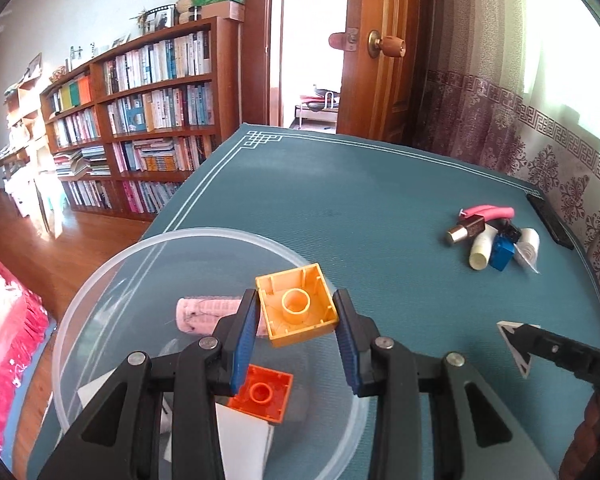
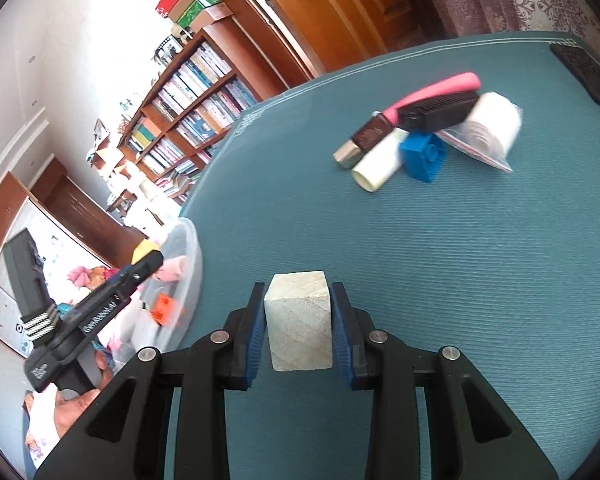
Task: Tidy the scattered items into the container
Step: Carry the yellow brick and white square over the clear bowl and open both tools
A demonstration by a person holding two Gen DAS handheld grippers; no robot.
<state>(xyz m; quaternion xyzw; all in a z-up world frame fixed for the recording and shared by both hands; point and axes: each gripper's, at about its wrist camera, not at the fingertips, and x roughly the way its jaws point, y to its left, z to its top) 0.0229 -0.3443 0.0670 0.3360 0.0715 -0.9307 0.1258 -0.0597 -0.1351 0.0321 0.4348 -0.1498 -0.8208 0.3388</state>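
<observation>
The clear container (image 1: 100,276) sits at the near-left corner of the teal table mat (image 1: 380,200), and you've already got a few bits in it: an orange brick (image 1: 262,394) lying hollow side up, a pinkish roll (image 1: 208,314) behind it, and some white paper (image 1: 240,432) near the front rim.

Your left gripper (image 1: 296,308) is hanging right over the bowl with a yellow brick (image 1: 298,304) pinched between its blue pads (image 1: 244,336), hollow underside facing the camera and the brick tilted a bit. It looks like it's up in the air above the bowl, not resting on anything.

Your right gripper (image 2: 298,324) is clamped on a pale off-white block (image 2: 300,320), both fingers pressed against its sides, over bare mat to the right of the container. From the right wrist view you can see the bowl's edge off to the left with the left gripper poking over it.

The rest of the clutter is all in one pile well apart from the bowl, toward the far right side of the mat: a pink-handled comb (image 2: 436,94) on top, a dark brown tube with a silver cap (image 2: 364,140), a white cylinder (image 2: 380,166) touching it, a blue brick (image 2: 424,158) tucked under the comb, and a white roll in a clear bag (image 2: 492,128). A black phone-like slab (image 2: 588,76) lies at the far right edge of the mat.
</observation>
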